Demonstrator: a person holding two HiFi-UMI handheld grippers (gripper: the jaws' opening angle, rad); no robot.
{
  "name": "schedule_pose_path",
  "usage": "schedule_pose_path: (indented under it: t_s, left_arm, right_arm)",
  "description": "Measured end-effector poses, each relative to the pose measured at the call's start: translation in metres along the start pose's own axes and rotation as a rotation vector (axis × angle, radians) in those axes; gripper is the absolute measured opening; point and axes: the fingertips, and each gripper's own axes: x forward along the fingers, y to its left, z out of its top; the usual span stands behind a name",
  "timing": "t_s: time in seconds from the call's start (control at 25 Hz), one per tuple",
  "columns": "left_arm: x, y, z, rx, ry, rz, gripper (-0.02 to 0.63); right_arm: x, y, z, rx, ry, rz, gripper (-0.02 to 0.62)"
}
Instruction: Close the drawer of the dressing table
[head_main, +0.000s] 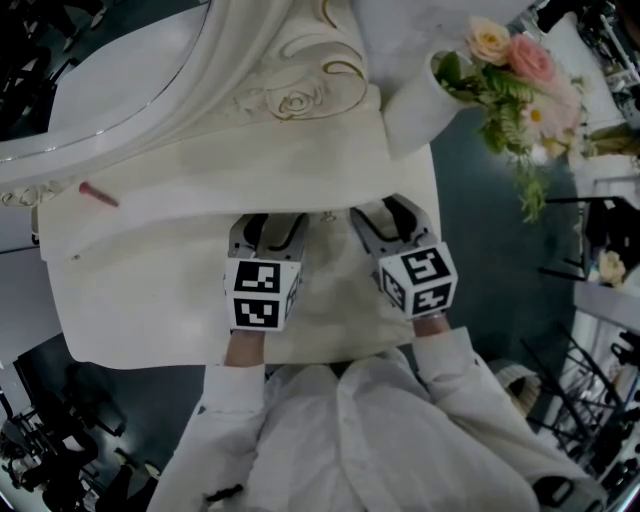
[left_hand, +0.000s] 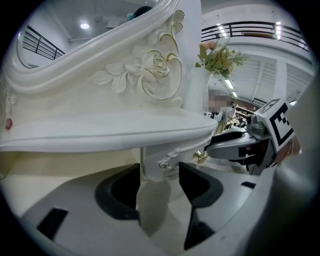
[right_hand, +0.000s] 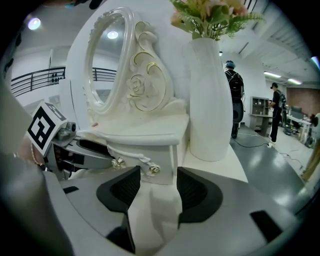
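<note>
Jaws on the left gripper (left_hand: 160, 172) stand apart and clamp nothing. Straight ahead of them is the drawer front (left_hand: 165, 156), tucked under the overhanging edge of the shelf (left_hand: 115, 132); whether the tips touch it I cannot tell. Its gold knob (left_hand: 200, 157) sits ahead and to the right. The right gripper (right_hand: 159, 172) is also spread wide and empty, facing the same drawer front. The vase (right_hand: 207, 100) stands ahead to its right.

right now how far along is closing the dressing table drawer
Mostly done: the drawer front sits back under the tabletop. In hand: the left gripper and right gripper, both open, face it near its handle. Left: perhaps a last push; whether it is flush is unclear.
</note>
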Motion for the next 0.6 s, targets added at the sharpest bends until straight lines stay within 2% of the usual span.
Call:
schedule_pose_path:
  t_s: [0.6]
  left_arm:
    - [0.0062,0.0047,0.0063,-0.002,-0.013,0.01,0.224]
  right_arm:
    - [0.0067,-0.0069,0.005,-0.013,-0.017,-0.069,0.219]
